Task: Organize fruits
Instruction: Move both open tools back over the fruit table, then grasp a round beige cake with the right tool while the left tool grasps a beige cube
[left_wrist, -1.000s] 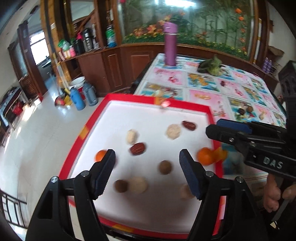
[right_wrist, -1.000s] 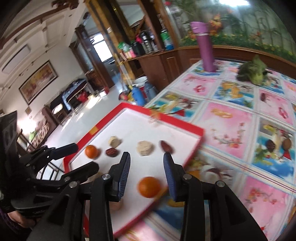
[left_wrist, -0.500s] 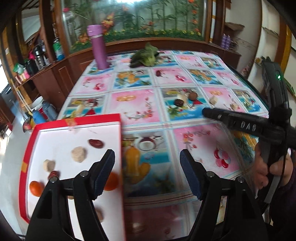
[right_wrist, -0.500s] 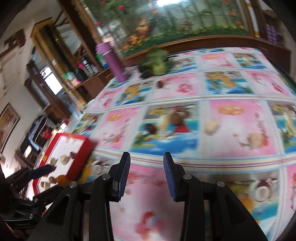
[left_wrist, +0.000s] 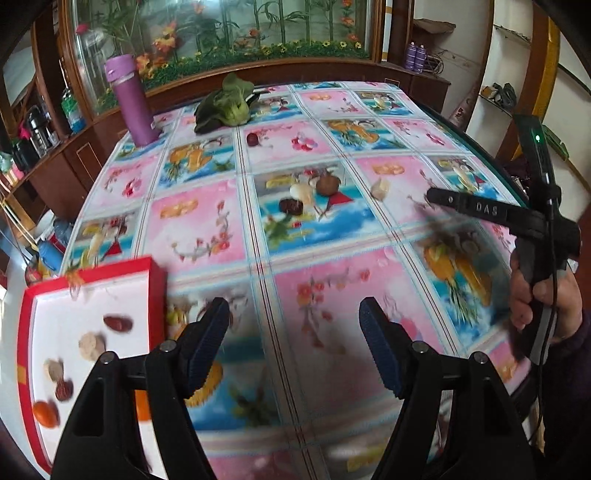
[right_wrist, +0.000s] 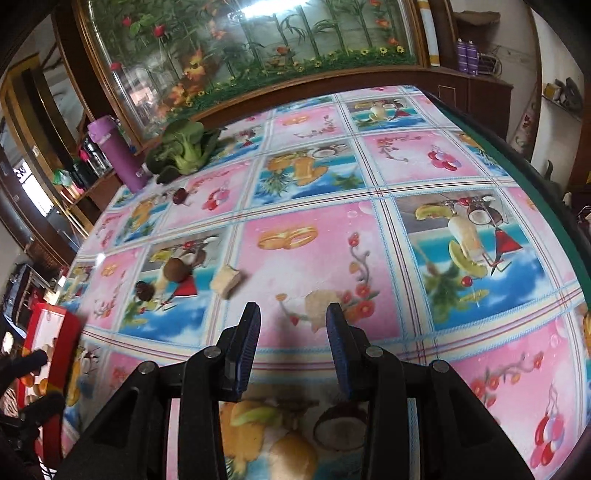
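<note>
Fruit lies in two places: loose on the counter (right_wrist: 406, 177) with its picture cloth, and gathered in a red-rimmed white tray (left_wrist: 155, 280) at the counter's left edge. In the left wrist view the tray holds a dark red date (left_wrist: 118, 323) lying with its long axis roughly left to right, a pale round piece (left_wrist: 91, 344), another date (left_wrist: 63, 390) and an orange fruit (left_wrist: 45, 413); all are blurred. Out on the cloth, a brown round fruit (right_wrist: 176, 270), a dark date (right_wrist: 144, 290) and a pale chunk (right_wrist: 226, 281) sit close together, with one more dark fruit (right_wrist: 180, 195) far back near the leafy green vegetable (right_wrist: 184, 147) and the upright purple bottle (right_wrist: 114, 151). The left gripper (left_wrist: 291, 343) hovers over bare cloth beside the tray, jaws spread wide and empty. The right gripper (right_wrist: 293, 347) has its jaws partly spread, holding nothing, just short of a pale lump (right_wrist: 318, 303) on the cloth. Only the left view shows the hand (left_wrist: 543, 306) gripping the right tool's handle; the right view catches just a sliver of the tray.
</note>
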